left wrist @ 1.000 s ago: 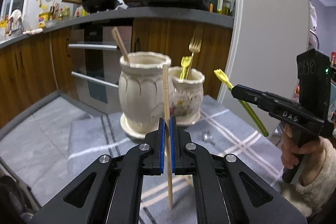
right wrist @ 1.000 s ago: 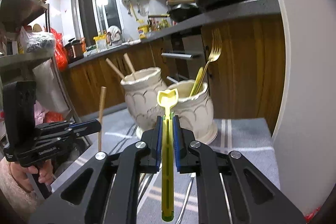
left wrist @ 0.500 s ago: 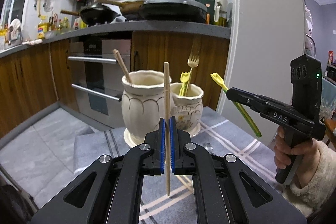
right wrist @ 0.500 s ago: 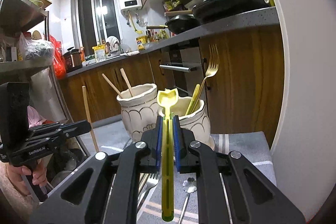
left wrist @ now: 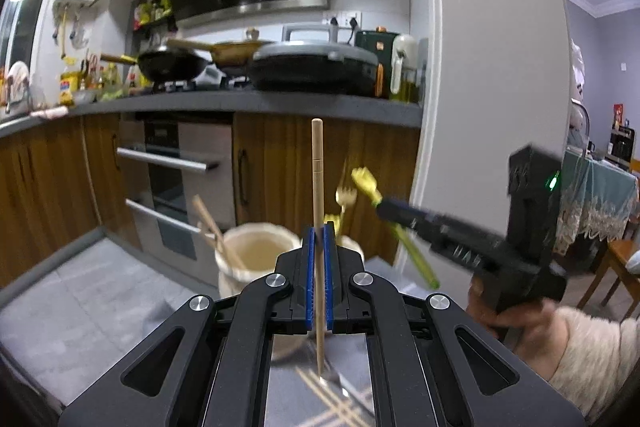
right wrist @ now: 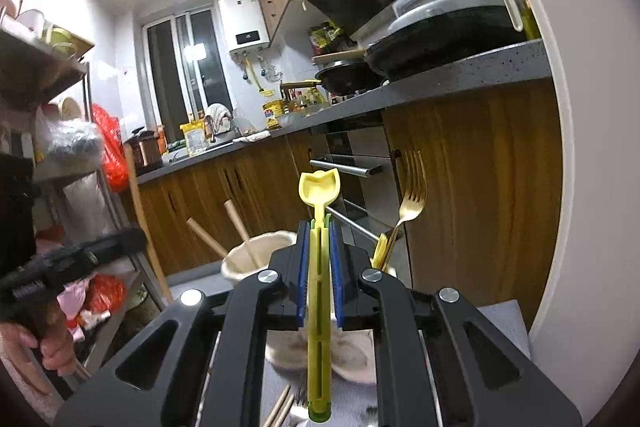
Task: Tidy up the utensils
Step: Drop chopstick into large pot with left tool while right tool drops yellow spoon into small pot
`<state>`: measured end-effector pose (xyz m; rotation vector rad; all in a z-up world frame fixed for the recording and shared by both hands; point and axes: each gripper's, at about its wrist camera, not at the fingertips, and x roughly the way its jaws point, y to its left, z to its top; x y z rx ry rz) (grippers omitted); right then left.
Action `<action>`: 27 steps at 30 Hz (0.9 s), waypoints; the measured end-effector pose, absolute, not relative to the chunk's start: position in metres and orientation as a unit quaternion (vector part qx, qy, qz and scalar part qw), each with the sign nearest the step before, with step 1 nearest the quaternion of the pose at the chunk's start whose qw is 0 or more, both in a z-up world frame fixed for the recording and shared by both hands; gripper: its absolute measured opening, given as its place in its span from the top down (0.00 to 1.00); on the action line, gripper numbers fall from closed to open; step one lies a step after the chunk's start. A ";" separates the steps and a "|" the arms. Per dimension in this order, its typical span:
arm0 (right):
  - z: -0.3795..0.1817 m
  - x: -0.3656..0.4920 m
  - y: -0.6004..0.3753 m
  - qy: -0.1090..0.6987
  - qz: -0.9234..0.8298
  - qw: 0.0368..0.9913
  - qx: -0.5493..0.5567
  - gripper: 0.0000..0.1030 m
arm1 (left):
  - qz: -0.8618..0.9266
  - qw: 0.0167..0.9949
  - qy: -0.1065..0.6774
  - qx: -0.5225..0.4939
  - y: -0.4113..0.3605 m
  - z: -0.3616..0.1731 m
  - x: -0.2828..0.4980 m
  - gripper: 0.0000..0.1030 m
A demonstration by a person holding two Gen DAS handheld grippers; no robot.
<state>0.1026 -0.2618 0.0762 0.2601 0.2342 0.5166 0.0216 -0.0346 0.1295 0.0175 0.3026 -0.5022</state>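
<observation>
My left gripper (left wrist: 318, 231) is shut on a wooden chopstick (left wrist: 317, 179) held upright, above and just in front of the large cream vase (left wrist: 256, 251), which holds two chopsticks (left wrist: 208, 223). My right gripper (right wrist: 319, 231) is shut on a yellow plastic fork (right wrist: 319, 187), held upright over the two vases. It also shows in the left wrist view (left wrist: 384, 205), to the right of the small pot. The small cream pot (right wrist: 386, 269) holds a gold fork (right wrist: 412, 195) and a yellow utensil (right wrist: 381, 245). The left gripper shows blurred in the right wrist view (right wrist: 132, 239).
A grey striped cloth (left wrist: 320, 395) covers the table, with loose chopsticks (right wrist: 280, 407) and a fork lying on it. Behind are wooden cabinets (left wrist: 280, 163), an oven (left wrist: 176, 179) and a counter with pans (left wrist: 312, 67). A white wall (right wrist: 592, 187) stands at the right.
Both grippers have risen, so the vases now sit lower in both views. The right gripper with the yellow fork has moved closer over the small pot. Both still hold their utensils.
</observation>
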 end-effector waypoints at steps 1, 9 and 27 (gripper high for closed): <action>0.077 0.110 -0.263 0.113 0.253 0.951 0.136 0.90 | -0.245 0.958 0.146 0.007 -0.035 0.135 0.025 0.95; 0.080 0.153 -0.256 0.098 0.253 0.947 0.170 0.90 | -0.187 0.975 0.117 -0.003 -0.034 0.167 0.060 0.95; 0.044 0.182 -0.216 0.089 0.194 0.974 0.077 0.90 | -0.168 0.972 0.163 -0.018 -0.039 0.116 0.107 0.95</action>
